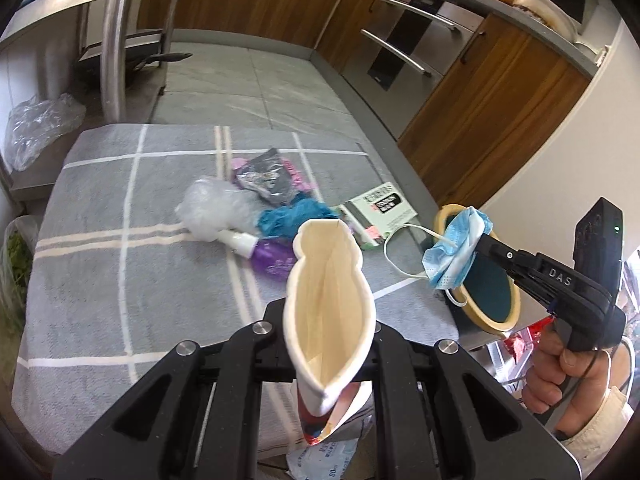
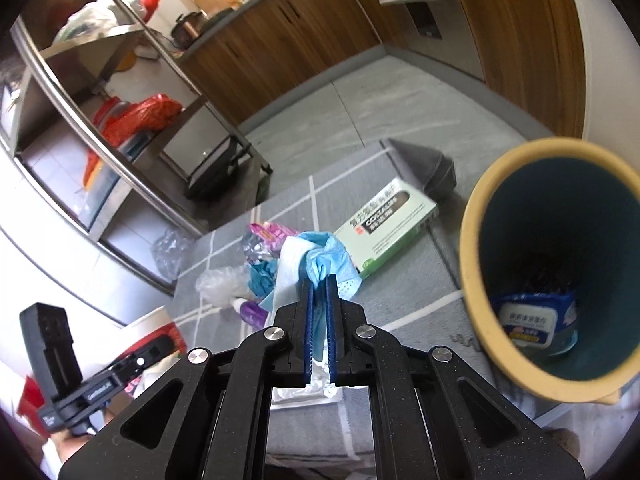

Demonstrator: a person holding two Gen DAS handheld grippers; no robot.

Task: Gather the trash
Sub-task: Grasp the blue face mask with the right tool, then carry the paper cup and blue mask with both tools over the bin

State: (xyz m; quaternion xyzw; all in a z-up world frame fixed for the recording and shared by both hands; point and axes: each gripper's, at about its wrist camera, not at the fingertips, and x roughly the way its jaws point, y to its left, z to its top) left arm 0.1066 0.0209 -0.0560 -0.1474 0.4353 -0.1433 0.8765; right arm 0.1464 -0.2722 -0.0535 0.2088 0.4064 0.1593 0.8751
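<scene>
My left gripper (image 1: 328, 320) is shut on a squashed paper cup (image 1: 326, 300), cream inside, held above the grey checked cloth (image 1: 120, 240). My right gripper (image 2: 319, 280) is shut on a crumpled blue face mask (image 2: 320, 258); in the left wrist view the mask (image 1: 454, 254) hangs at the rim of the bin (image 1: 496, 304). The bin (image 2: 472, 264) has a yellow rim and teal inside, with a wet-wipes pack (image 2: 532, 324) at its bottom. On the cloth lie a green box (image 1: 380, 208), clear plastic wrap (image 1: 216, 208), a teal glove (image 1: 292, 218), a purple wrapper (image 1: 272, 258) and a dark foil packet (image 1: 266, 178).
Wooden kitchen cabinets (image 1: 280, 4) and an oven (image 1: 416, 36) stand beyond the cloth. A steel shelf rack (image 2: 120, 92) with red bags stands at the left. A clear plastic bag (image 1: 40, 128) lies on the floor at the left. A grey cone-shaped thing (image 2: 424, 164) lies past the green box.
</scene>
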